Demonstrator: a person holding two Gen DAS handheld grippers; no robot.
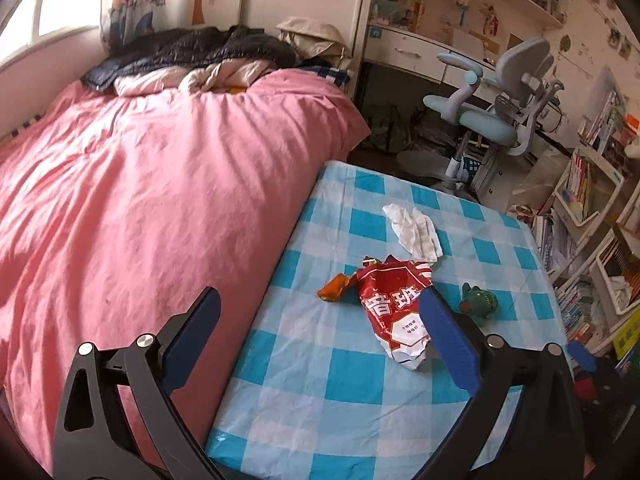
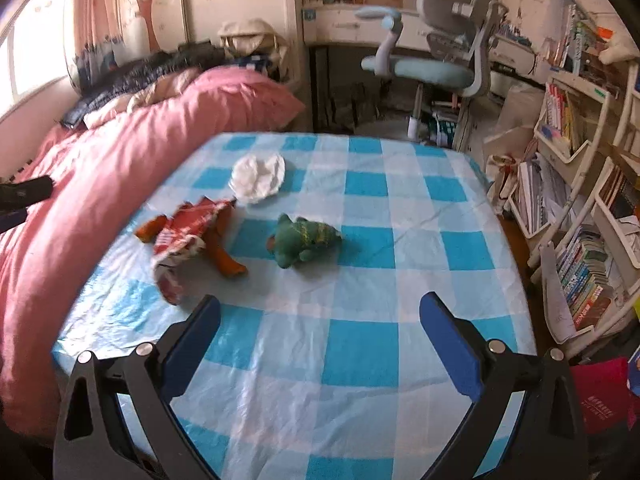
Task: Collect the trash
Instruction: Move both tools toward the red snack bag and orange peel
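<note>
A crumpled red snack bag (image 1: 394,312) lies on the blue-checked tablecloth (image 1: 320,392), with an orange wrapper (image 1: 334,287) at its left and a crumpled white tissue (image 1: 414,231) beyond it. My left gripper (image 1: 320,304) is open and empty, above the table's near left edge, its right finger in front of the bag. In the right wrist view the red bag (image 2: 184,236), orange wrapper (image 2: 228,262) and tissue (image 2: 258,178) lie left of centre. My right gripper (image 2: 320,312) is open and empty, short of them.
A green plush toy (image 2: 304,240) sits mid-table; it also shows in the left wrist view (image 1: 478,304). A bed with a pink quilt (image 1: 140,184) borders the table's left side. A desk chair (image 2: 436,52) stands beyond, bookshelves (image 2: 580,200) at the right.
</note>
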